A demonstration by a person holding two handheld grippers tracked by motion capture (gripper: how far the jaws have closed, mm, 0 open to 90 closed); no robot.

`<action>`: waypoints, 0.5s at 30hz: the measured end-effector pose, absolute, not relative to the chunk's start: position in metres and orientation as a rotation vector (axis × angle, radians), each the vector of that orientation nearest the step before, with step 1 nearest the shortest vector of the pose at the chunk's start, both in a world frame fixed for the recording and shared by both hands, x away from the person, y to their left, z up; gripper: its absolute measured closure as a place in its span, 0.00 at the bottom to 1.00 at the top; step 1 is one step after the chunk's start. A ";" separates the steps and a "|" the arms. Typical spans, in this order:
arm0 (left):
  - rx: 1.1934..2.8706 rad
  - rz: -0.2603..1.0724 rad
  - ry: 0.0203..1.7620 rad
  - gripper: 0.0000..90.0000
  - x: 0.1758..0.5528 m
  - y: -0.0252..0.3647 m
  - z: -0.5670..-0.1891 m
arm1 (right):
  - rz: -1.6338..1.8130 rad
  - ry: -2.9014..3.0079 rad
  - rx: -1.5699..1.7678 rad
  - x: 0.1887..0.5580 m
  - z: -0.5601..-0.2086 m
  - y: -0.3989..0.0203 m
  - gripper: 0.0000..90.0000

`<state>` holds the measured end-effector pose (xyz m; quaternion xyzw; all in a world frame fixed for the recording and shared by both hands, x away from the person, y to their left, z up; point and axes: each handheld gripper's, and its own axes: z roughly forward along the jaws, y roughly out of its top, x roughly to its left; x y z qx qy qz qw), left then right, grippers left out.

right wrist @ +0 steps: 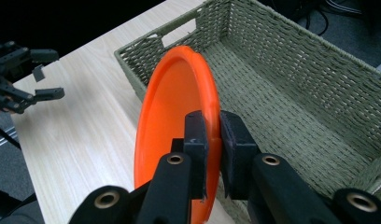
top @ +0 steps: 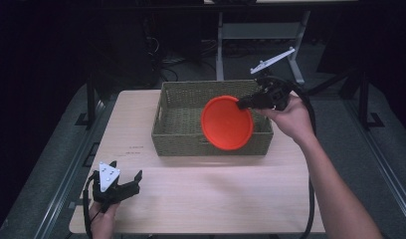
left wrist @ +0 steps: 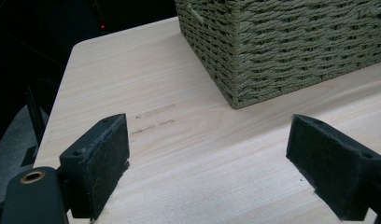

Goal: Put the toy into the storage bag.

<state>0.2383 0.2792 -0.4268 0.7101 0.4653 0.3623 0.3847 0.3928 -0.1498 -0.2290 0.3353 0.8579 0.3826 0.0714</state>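
Nearest the person, the left gripper [top: 122, 185] sits idle over the table [top: 201, 199] with its jaws wide apart and nothing between them, so it could not catch anything that falls. Farther out, the right gripper [right wrist: 213, 140] pinches only the rim of the orange plate [top: 227, 122], which hangs tilted on edge above the woven basket [top: 186, 89]. With so narrow a bite, the plate may well swing, slip free or knock the basket's front wall.
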 end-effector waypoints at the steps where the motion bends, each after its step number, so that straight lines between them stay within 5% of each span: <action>1: 1.812 0.923 1.184 0.14 0.238 0.279 -0.427 | 1.150 2.577 1.017 0.394 -0.229 -0.149 0.91; 15: 1.807 0.923 1.186 0.14 0.239 0.279 -0.427 | 1.141 2.538 1.094 0.417 -0.229 -0.152 0.91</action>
